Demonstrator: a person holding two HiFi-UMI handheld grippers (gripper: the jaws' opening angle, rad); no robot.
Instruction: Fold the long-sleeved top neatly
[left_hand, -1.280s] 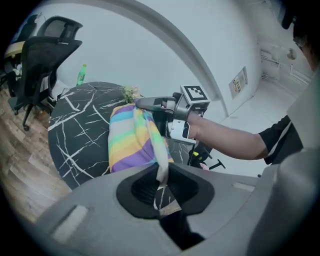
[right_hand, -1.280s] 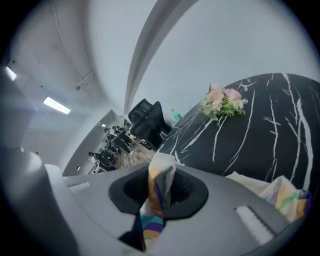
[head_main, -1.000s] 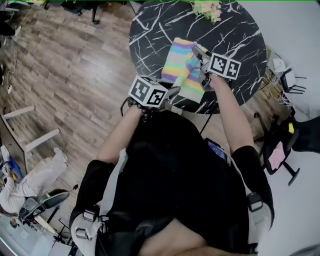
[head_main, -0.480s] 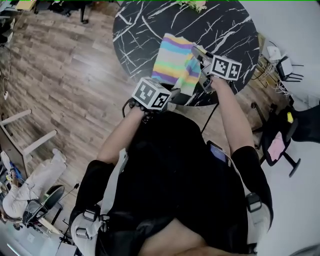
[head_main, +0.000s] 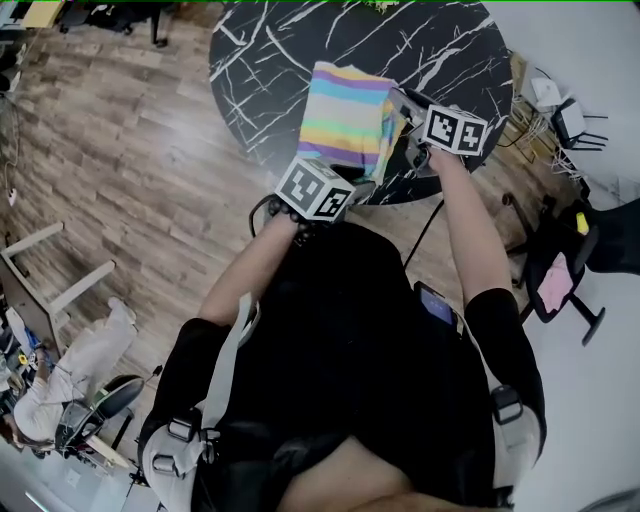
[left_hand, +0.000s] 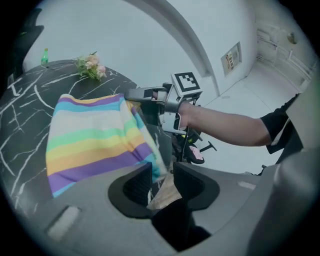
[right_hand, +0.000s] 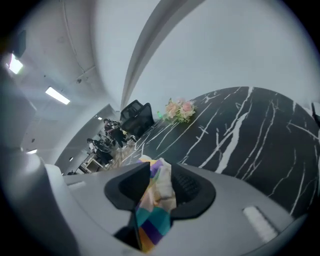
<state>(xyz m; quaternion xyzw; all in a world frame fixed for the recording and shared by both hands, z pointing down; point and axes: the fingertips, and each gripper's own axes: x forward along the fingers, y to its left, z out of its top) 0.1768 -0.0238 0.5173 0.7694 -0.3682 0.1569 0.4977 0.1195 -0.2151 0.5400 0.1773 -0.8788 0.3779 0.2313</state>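
Observation:
The rainbow-striped top (head_main: 345, 118) lies folded into a flat rectangle at the near edge of the round black marble table (head_main: 270, 60). My left gripper (head_main: 365, 183) is at the top's near right corner. In the left gripper view its jaws (left_hand: 162, 177) have just been opening and stand apart, with the top's (left_hand: 95, 140) corner beside the left pad and floor showing in the gap. My right gripper (head_main: 398, 115) is at the top's right edge. Its jaws (right_hand: 159, 187) have also just been opening, and a bunched fold of the top (right_hand: 157, 200) hangs loose between them.
A bunch of flowers (left_hand: 90, 66) and a small green bottle (left_hand: 45, 55) stand at the table's far side. Wooden floor surrounds the table. Chairs (head_main: 570, 120) stand to the right, and a black stand with a pink item (head_main: 553, 285) is nearer. A person sits at the lower left (head_main: 60, 370).
The top has gone from a bunched fold held up between the grippers to a flatter, wider rectangle on the table. Both grippers moved with it, and the left one now sits at the table's edge.

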